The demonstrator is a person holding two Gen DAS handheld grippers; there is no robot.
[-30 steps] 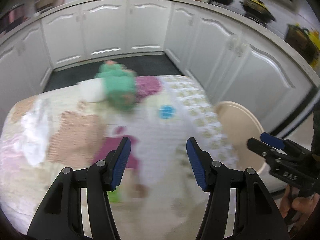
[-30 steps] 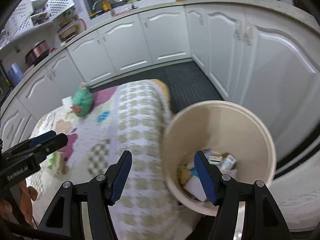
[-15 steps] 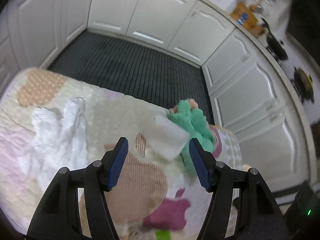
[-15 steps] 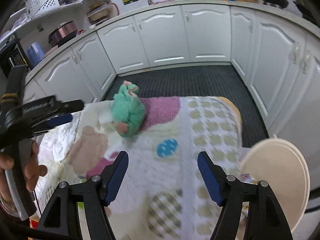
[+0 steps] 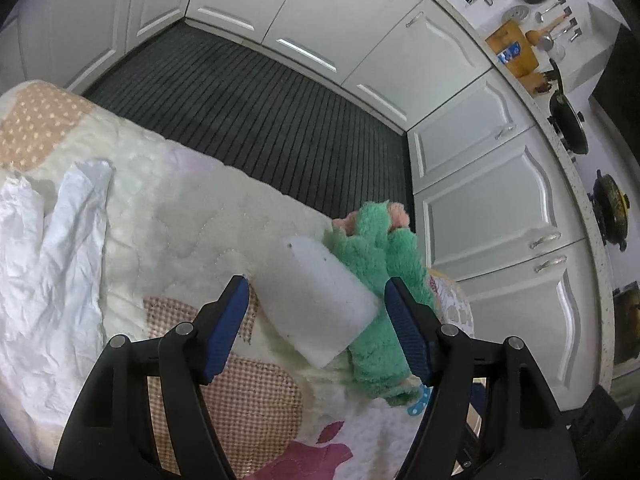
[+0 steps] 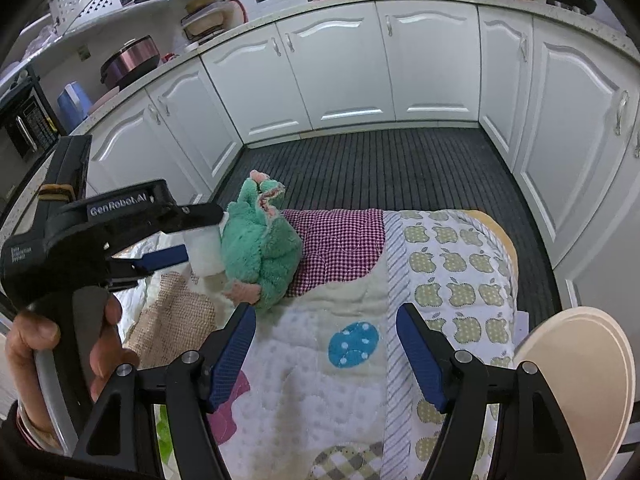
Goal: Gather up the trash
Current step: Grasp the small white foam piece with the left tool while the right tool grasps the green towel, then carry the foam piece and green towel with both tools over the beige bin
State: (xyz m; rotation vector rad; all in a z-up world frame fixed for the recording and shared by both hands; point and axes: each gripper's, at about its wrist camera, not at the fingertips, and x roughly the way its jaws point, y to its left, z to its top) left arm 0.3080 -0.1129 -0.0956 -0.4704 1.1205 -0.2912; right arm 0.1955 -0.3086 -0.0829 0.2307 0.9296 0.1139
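White block [image 5: 316, 300] taken as the trash item in hand; it lies on the quilted cover [image 5: 192, 216], touching the green plush toy [image 5: 380, 280] on the toy's left side. Left hand-held gripper [image 5: 316, 320] is spread wide, blue pads either side of the block, neither pad seen touching it. Seen from the right wrist view, the block [image 6: 205, 249] sits between the left gripper's fingers, just beside the toy [image 6: 260, 248].

Handling, judged: block looks like foam or sponge, so light, soft, compressible, not slippery, not fragile. A hold across its long flat sides near the end away from the toy is judged best; the far pad could catch plush fur, and the toy could be dragged along.

Right hand-held gripper [image 6: 326, 344] is held wide and empty, nearer the camera than the toy, over the quilt's dotted patch. Beige bin [image 6: 576, 384] stands well to the right of the toy, beyond the cover's edge; its contents are not shown.

Crumpled white paper [image 5: 52, 264] lies well left of the toy, probably trash as well.

Surface: padded patchwork, yielding, likely to bunch under pressure. Room: kitchen, white cabinets [image 6: 340, 72] behind the toy, dark ribbed floor mat [image 6: 380, 168] between
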